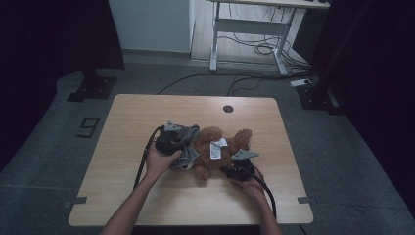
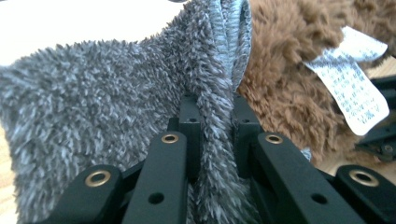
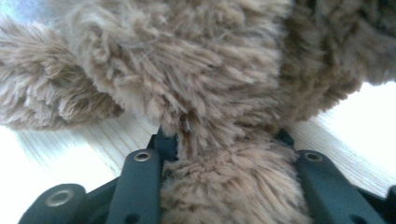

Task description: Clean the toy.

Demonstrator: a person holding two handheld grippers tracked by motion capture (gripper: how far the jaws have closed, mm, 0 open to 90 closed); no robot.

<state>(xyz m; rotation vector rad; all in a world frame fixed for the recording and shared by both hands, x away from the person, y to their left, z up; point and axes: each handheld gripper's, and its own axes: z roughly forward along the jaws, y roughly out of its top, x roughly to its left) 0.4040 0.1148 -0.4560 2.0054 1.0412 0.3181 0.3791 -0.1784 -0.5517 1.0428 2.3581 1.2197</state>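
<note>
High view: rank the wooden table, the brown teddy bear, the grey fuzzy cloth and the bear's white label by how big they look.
1. wooden table, by far the largest.
2. brown teddy bear.
3. grey fuzzy cloth, looks smaller than the bear, but the left gripper covers part of it, so that is unsure.
4. white label, smallest.

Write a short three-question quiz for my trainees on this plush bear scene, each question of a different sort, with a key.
1. True or false: the left gripper has its jaws clamped on the fluffy grey fabric garment.
2. What do the right gripper jaws hold? A) white printed label B) a limb of the brown plush teddy bear C) cable
3. Fill in: the bear lies on a light ____ table.

Key: 1 true; 2 B; 3 wooden.
</note>
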